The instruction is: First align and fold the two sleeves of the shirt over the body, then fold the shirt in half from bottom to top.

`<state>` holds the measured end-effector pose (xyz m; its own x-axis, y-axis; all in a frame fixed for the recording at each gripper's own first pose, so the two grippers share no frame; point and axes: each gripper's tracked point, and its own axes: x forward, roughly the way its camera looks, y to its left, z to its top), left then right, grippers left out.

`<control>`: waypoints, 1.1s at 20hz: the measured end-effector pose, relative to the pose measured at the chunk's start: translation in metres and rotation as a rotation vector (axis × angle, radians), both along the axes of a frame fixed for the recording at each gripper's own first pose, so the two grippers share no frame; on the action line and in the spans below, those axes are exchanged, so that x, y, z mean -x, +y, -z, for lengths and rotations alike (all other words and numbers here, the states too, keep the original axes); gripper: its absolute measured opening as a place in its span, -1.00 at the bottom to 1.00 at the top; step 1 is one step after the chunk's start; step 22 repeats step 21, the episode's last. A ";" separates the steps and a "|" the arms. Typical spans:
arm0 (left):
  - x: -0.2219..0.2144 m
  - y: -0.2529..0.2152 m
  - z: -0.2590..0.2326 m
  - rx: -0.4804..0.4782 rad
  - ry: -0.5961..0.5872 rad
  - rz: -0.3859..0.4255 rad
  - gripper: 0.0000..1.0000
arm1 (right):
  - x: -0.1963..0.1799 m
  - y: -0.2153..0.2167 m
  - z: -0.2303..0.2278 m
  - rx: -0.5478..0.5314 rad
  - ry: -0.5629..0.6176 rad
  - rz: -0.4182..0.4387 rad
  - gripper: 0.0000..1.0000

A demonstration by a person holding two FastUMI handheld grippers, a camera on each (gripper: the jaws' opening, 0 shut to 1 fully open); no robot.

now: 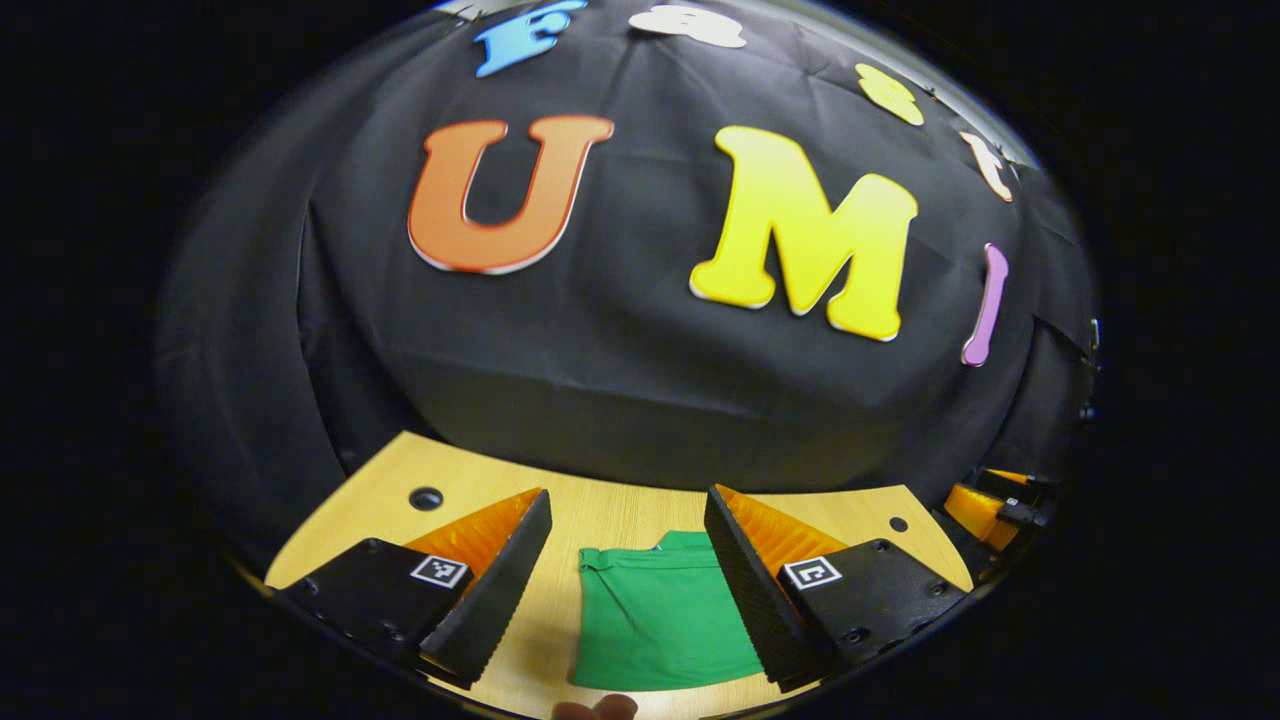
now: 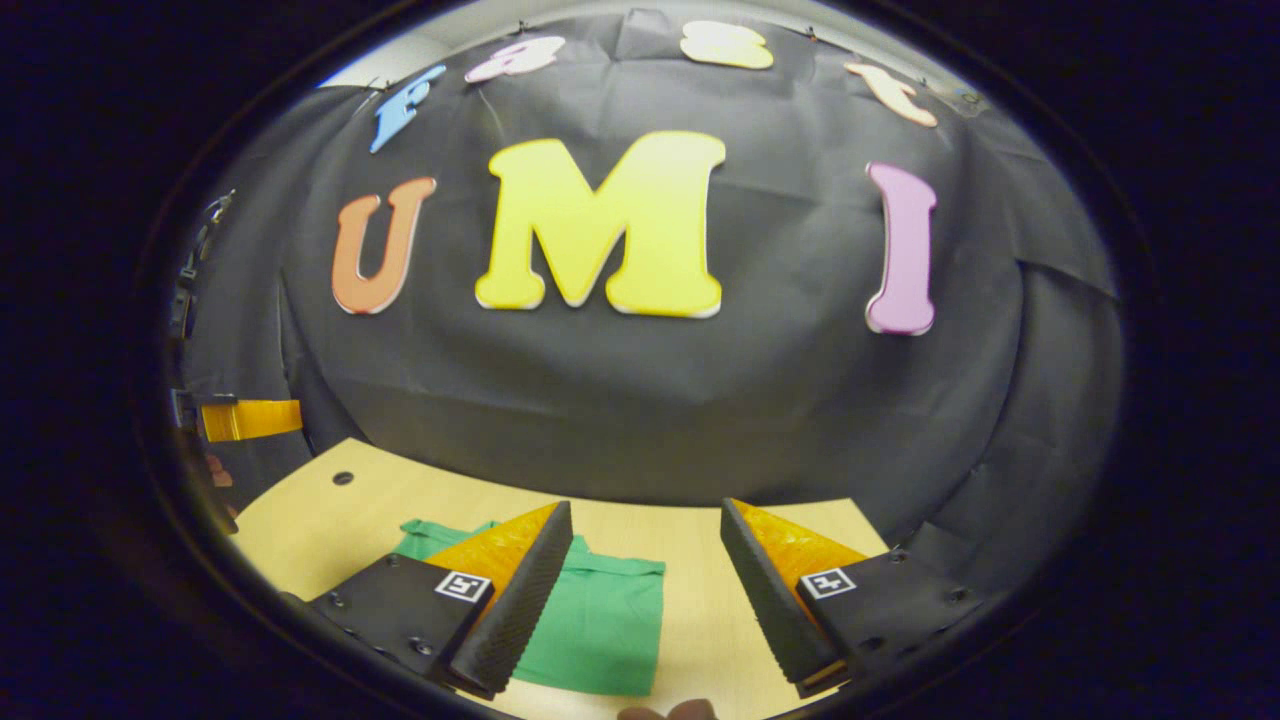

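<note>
Hovering above the bench [image 1: 600,510], the left gripper [image 1: 625,590] spreads its fingers [image 1: 500,590] wide and grips nothing; through the gap between them lies the green shirt [image 1: 660,620], flat on the wood. The right gripper [image 2: 645,600] is likewise spread wide and empty, and in its view the shirt [image 2: 600,620] sits partly behind the left-hand finger [image 2: 520,600], with bare bench beyond the shirt's right edge.

Both grippers appear raised off the cloth and pointed toward the booth's back wall, which suggests a pause clear of the fabric rather than a reach for it: neither finger touches the shirt. A fingertip of the holding hand [image 1: 597,708] peeks in at the bottom of the left gripper view. Beside the shirt's far right, in the left gripper view, the edge of the other gripper [image 1: 985,510] shows at the bench's side.

The shirt looks compact: a neat, roughly rectangular green block with straight side edges and a hemmed or seamed line running across its far edge. No loose sleeve sticks out from it, so the sleeves seem already laid over the body, and the block is short enough that the bottom-to-top fold may be done too, though the near edge is cut off and that cannot be confirmed. The cloth lies smooth, with few wrinkles, on the near half of the bench, well short of the round holes [image 1: 425,497] near the far corners.
</note>
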<state>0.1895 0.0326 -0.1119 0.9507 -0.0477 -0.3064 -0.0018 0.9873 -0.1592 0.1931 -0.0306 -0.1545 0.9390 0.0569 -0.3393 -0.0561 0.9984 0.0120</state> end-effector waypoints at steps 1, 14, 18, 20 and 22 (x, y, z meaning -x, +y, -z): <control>0.014 -0.003 -0.023 -0.011 -0.038 0.005 0.96 | 0.016 -0.001 -0.018 0.000 -0.025 0.010 0.92; 0.187 -0.052 -0.131 -0.117 -0.256 0.019 0.95 | 0.167 0.002 -0.116 -0.064 -0.186 0.087 0.84; 0.214 -0.046 -0.124 -0.145 -0.262 0.011 0.96 | 0.197 0.017 -0.119 -0.046 -0.212 0.072 0.84; 0.222 -0.046 -0.124 -0.135 -0.267 0.000 1.00 | 0.209 0.025 -0.120 -0.045 -0.208 0.055 0.84; 0.224 -0.047 -0.125 -0.131 -0.268 -0.002 0.96 | 0.212 0.029 -0.119 -0.047 -0.207 0.049 0.86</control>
